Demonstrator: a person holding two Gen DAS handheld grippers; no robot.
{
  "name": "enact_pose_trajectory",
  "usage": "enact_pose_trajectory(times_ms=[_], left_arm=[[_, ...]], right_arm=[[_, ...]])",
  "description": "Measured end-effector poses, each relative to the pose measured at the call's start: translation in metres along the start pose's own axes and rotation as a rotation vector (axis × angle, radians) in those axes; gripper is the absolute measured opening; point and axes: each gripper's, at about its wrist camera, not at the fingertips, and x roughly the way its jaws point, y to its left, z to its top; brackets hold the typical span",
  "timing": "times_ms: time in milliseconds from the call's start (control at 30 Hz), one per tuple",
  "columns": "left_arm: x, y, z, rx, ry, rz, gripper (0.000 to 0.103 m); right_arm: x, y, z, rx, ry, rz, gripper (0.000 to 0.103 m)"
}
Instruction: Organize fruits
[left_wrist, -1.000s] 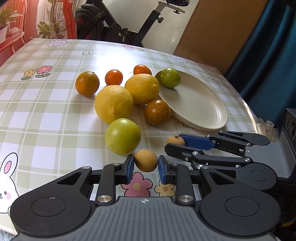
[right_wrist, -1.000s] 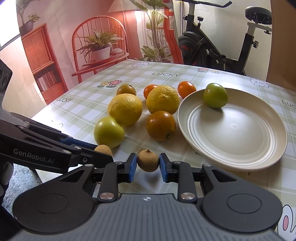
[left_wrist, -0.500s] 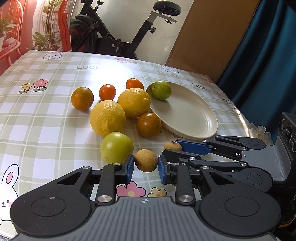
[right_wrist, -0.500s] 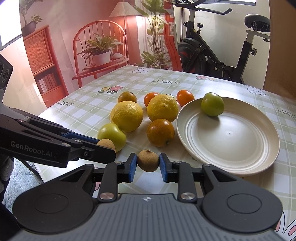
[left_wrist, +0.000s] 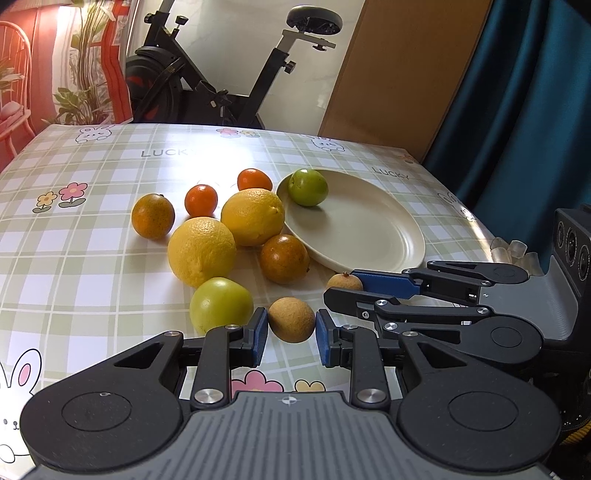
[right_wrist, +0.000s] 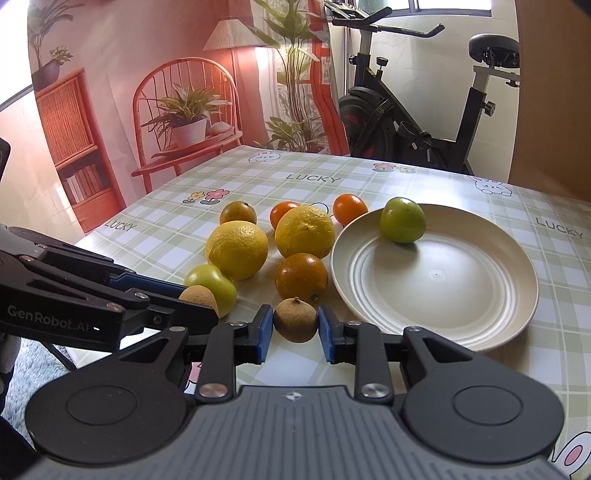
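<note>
My left gripper (left_wrist: 290, 334) is shut on a small brown longan (left_wrist: 291, 319), held just above the checked table. My right gripper (right_wrist: 295, 330) is shut on a second brown longan (right_wrist: 295, 319); it also shows in the left wrist view (left_wrist: 344, 282). A cream plate (left_wrist: 364, 236) holds one green fruit (left_wrist: 307, 187) at its far rim. Left of the plate lie two big yellow citrus (left_wrist: 201, 251), three oranges (left_wrist: 283, 258), two small tangerines (left_wrist: 200, 200) and a green fruit (left_wrist: 221, 305).
The checked tablecloth (left_wrist: 74, 266) carries the fruits. An exercise bike (left_wrist: 236, 85) stands behind the table, a blue curtain (left_wrist: 524, 110) at the right. A red chair with a potted plant (right_wrist: 184, 122) stands to the left.
Both grippers have lifted and pulled back a little with their longans still held. The fruits on the table and the plate have not moved.
</note>
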Motion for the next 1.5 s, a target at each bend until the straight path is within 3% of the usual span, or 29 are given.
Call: enact_pose_trajectory(times_ms=[367,633,800,1133,1500], left_arm=[[0.012,-0.013,0.033,0.064,-0.024,-0.014,0.03],[0.055,-0.035,0.074,0.127,-0.042,-0.034,0.03],[0.088,-0.037,0.094,0.102,-0.029,-0.028,0.03],[0.118,-0.034,0.105,0.065,0.0,0.014,0.03],[0.128,-0.035,0.105,0.072,0.024,0.052,0.031]], right_arm=[[-0.005,-0.026,0.014,0.026,-0.041,-0.048,0.029],[0.019,-0.071,0.025,0.009,-0.013,-0.135,0.029],[0.035,-0.093,0.033,0.011,-0.009,-0.164,0.029],[0.058,-0.105,0.036,0.003,0.013,-0.163,0.029],[0.057,-0.109,0.035,0.045,0.009,-0.183,0.029]])
